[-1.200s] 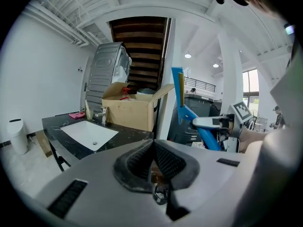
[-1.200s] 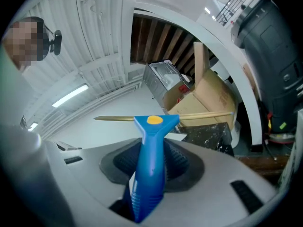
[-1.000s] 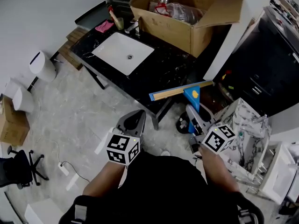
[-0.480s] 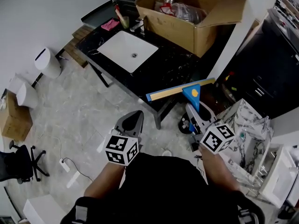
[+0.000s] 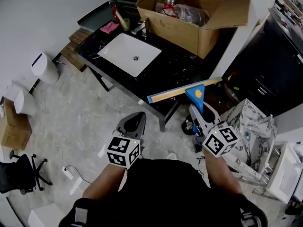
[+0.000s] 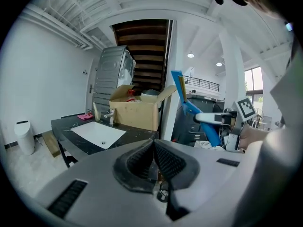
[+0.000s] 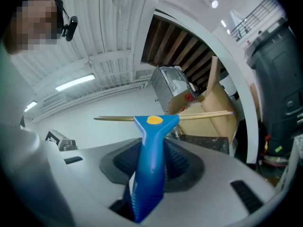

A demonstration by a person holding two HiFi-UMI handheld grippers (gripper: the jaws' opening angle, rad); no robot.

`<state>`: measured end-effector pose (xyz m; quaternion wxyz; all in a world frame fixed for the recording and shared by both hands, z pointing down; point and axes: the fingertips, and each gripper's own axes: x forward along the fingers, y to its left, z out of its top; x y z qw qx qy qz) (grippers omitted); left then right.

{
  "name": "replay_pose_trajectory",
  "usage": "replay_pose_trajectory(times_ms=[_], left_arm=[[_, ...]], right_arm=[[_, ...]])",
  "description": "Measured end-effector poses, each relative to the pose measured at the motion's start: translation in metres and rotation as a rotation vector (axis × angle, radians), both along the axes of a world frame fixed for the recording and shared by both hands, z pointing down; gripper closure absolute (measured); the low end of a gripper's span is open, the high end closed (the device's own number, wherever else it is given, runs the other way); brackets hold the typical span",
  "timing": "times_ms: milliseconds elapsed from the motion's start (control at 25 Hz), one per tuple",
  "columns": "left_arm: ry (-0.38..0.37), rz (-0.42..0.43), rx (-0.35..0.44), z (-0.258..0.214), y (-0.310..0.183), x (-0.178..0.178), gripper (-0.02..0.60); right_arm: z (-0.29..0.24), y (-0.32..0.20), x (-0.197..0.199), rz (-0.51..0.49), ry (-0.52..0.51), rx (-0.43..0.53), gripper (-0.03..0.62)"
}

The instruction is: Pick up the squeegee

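Observation:
The squeegee (image 5: 195, 94) has a blue handle with a yellow dot and a long tan blade edged in blue. My right gripper (image 5: 199, 111) is shut on its handle (image 7: 147, 169) and holds it in the air in front of the black counter's near corner; the blade (image 7: 203, 115) lies crosswise beyond the jaws. My left gripper (image 5: 134, 122) hangs over the floor to the left, its ridged pads (image 6: 152, 161) pressed together with nothing between them. In the left gripper view the squeegee (image 6: 185, 107) and the right gripper (image 6: 222, 119) stand to the right.
A black marble counter (image 5: 175, 65) holds a white sink (image 5: 129, 54), an open cardboard box (image 5: 189, 18) and a pink cloth (image 5: 111, 26). A white bin (image 5: 41, 66) and an office chair (image 5: 21, 173) stand on the floor at left. Marble slabs (image 5: 246, 122) lean at right.
Both grippers have moved a little with the person; the squeegee stays in the right gripper and its blade has rolled slightly. The counter sits a little further right in the head view.

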<state>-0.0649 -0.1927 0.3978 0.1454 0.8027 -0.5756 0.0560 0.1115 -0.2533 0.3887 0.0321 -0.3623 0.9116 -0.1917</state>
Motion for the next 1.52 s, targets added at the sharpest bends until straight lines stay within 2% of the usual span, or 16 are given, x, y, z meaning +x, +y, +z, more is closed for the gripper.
replay_pose_trajectory(times_ms=[280,640,1520], left_arm=[[-0.002,0.047,0.0,0.001,-0.002,-0.014,0.564],[0.01,0.087,-0.013,0.005,-0.002,-0.017,0.565],[0.037,0.087,-0.027,0.011,-0.017,-0.023,0.564]], right_arm=[[0.002,0.007,-0.017,0.033,0.027,0.011,0.456],[0.005,0.01,-0.018,0.079,0.054,0.003,0.456],[0.008,-0.001,-0.022,0.098,0.092,-0.003,0.456]])
